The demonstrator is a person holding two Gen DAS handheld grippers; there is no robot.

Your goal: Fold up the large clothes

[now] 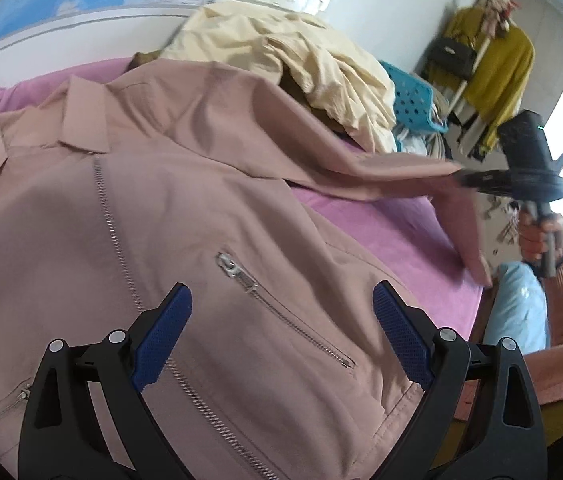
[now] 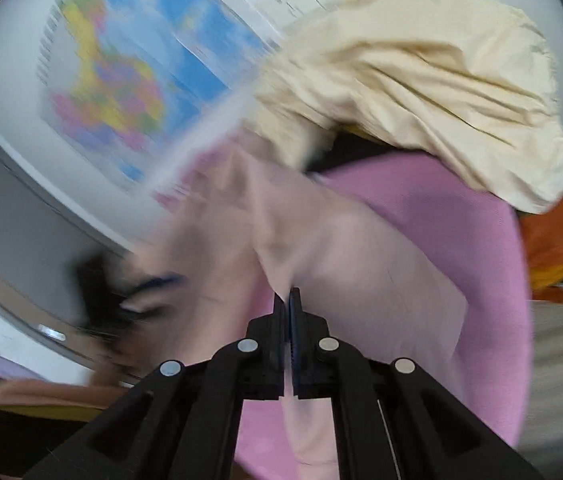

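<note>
Item 1, my left gripper [image 1: 281, 308]: jaws spread wide, nothing between the blue pads [image 1: 163, 334]. It hangs just above the front panel of the jacket [image 1: 185, 208], beside the slanted pocket zip [image 1: 285, 312].

Item 2, the jacket: dusty-pink, laid front-up on the pink sheet [image 1: 381, 232], collar toward the far wall, hem toward me. The main zip [image 1: 117, 240] marks its long axis, running away from the left jaws.

Item 3, the sleeve [image 1: 361, 168]: stretched off the body to the right, lifted clear of the sheet, its cuff end caught at the tool.

Item 4, my right gripper [image 2: 290, 300]: jaws pressed together, pinching the sleeve fabric [image 2: 313, 248], which drapes off both sides of the tips. In the left view it sits at the far right, the hand [image 1: 539, 236] on its handle.

Item 5, a cream heap of cloth [image 1: 305, 60]: behind the jacket, untouched.

Judgement: the sleeve runs crosswise to the zip, and the right hand owns it. Folding it in means carrying it left, across the chest toward the zip; the left gripper is nearer the body, placed to pin it.
</note>
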